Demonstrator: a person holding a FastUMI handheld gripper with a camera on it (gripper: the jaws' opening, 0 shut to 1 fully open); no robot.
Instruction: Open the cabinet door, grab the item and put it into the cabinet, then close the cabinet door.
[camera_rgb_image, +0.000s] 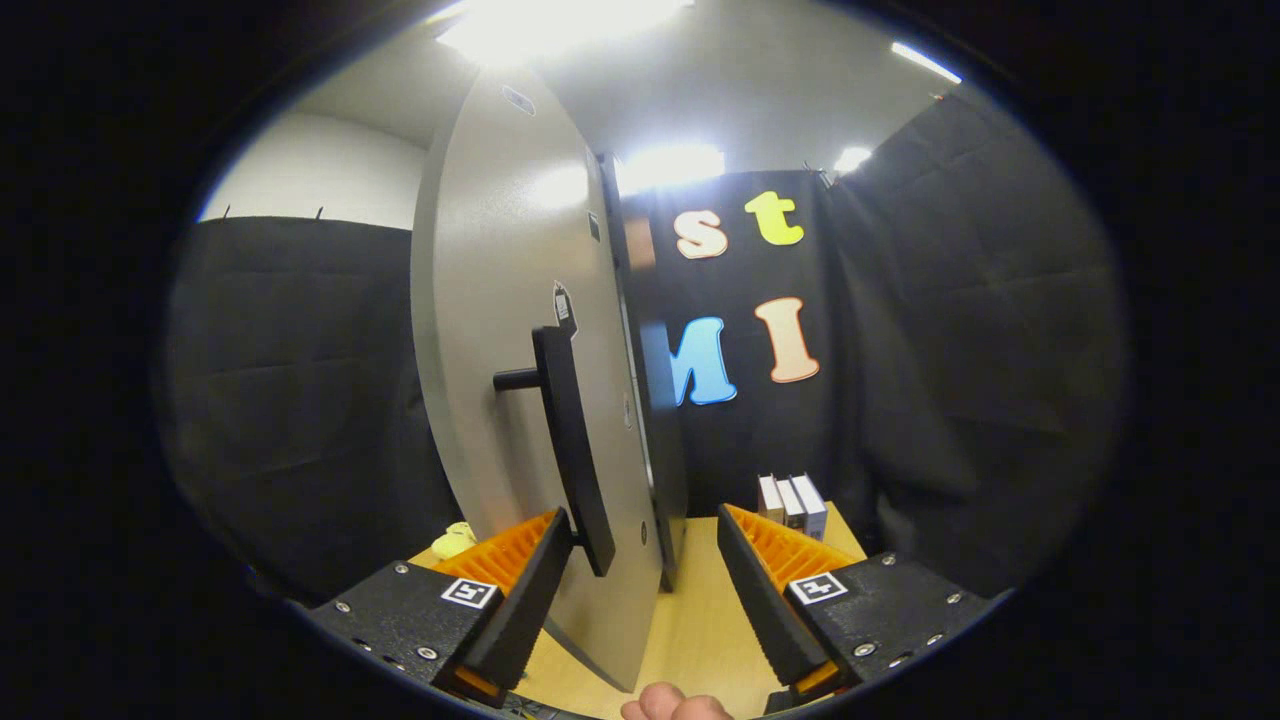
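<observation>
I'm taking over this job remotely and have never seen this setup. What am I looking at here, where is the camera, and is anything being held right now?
There is no robot arm: a person carries a hand-held gripper with two fingers, and the camera rides on it, looking forward along those fingers, which show at the bottom of the view. A bit of the person's hand shows just below them. The fisheye lens bends straight edges.

The tall grey panel is the cabinet door, swung open and seen nearly edge-on. Its dark bar handle sits just ahead of the left finger. The lower edge of the door lies between the fingers, which are spread apart and press on nothing.

Below is a light wooden tabletop. Beyond the right finger stand small boxes, side by side. Beyond the left finger, past the door, lies a small yellow item, too small to identify.
</observation>
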